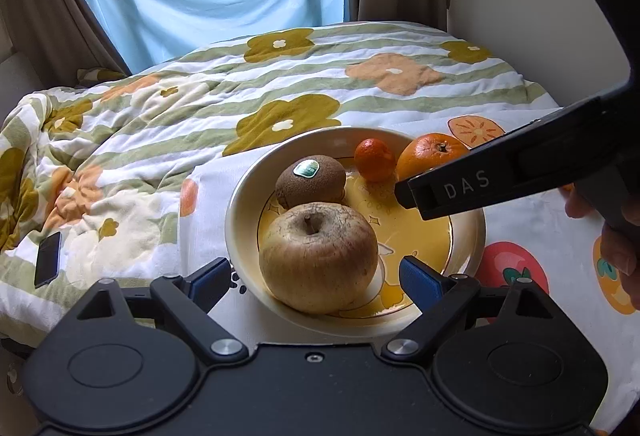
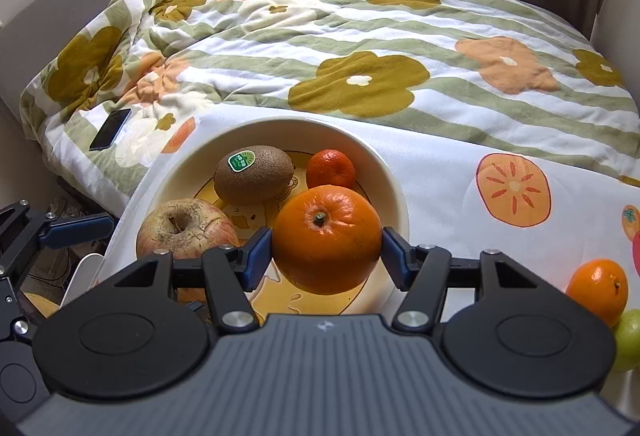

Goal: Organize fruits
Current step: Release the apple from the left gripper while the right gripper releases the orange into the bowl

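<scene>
A cream bowl (image 1: 240,196) with a yellow bottom stands on a fruit-print cloth. In it lie a wrinkled apple (image 1: 318,256), a kiwi (image 1: 310,182) with a green sticker and a small tangerine (image 1: 374,160). My left gripper (image 1: 316,276) is open, its blue pads either side of the apple with gaps. My right gripper (image 2: 326,256) holds a large orange (image 2: 326,238) between its pads over the bowl (image 2: 396,196); the pads touch its sides. The apple (image 2: 184,228), kiwi (image 2: 254,174) and tangerine (image 2: 331,169) also show in the right wrist view.
A second orange (image 2: 598,290) and a green fruit (image 2: 628,340) lie on the cloth at the right. A dark phone (image 1: 48,259) lies on the flowered quilt (image 1: 280,88) to the left. Curtains and a blue sheet hang behind the bed.
</scene>
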A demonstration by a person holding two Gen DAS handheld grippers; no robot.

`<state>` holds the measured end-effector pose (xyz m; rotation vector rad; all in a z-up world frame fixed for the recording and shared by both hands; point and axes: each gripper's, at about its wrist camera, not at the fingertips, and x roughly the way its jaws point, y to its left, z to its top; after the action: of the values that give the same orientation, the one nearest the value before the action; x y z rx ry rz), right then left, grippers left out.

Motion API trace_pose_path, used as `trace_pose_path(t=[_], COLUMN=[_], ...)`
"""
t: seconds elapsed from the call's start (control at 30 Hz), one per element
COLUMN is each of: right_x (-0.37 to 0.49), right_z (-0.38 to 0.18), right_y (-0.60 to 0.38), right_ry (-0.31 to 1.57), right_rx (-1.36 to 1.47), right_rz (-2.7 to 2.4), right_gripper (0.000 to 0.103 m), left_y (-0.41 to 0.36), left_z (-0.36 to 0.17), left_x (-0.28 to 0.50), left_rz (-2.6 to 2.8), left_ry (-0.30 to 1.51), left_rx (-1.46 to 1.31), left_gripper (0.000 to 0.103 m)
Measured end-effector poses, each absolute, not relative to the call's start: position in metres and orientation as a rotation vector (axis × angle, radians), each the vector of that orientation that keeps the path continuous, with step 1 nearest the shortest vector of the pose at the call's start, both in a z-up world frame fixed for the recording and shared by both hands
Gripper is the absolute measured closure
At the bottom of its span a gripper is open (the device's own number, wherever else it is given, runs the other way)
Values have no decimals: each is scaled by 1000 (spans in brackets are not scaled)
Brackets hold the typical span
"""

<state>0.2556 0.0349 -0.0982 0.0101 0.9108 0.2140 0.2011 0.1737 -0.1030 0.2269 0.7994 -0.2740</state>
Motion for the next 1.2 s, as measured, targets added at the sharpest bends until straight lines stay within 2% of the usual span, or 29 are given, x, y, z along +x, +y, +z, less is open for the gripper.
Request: trace_pose_path(t=[0.53, 0.57, 0.6, 0.63, 0.73, 1.2], right_x=[247, 245, 244, 241, 235, 199], right_z=[-122, -121, -119, -116, -108, -75], right_y=[36, 36, 35, 34, 29, -1], right_ry=[904, 889, 872, 848, 798, 782], right_rx=[-91, -87, -83, -83, -83, -50], right_rz=[320, 320, 318, 310, 292, 304], right_gripper=[28, 25, 15, 0, 0, 0], left_y=[180, 180, 180, 180, 181, 158], left_z=[-104, -104, -104, -104, -105, -79], left_x=[184, 184, 182, 182, 181, 154], left_rz=[-209, -207, -204, -203, -196, -146], left_ry=[817, 817, 817, 818, 832, 790], left_rx=[173, 174, 174, 174, 159, 171], left_gripper=[9, 9, 9, 9, 9, 9])
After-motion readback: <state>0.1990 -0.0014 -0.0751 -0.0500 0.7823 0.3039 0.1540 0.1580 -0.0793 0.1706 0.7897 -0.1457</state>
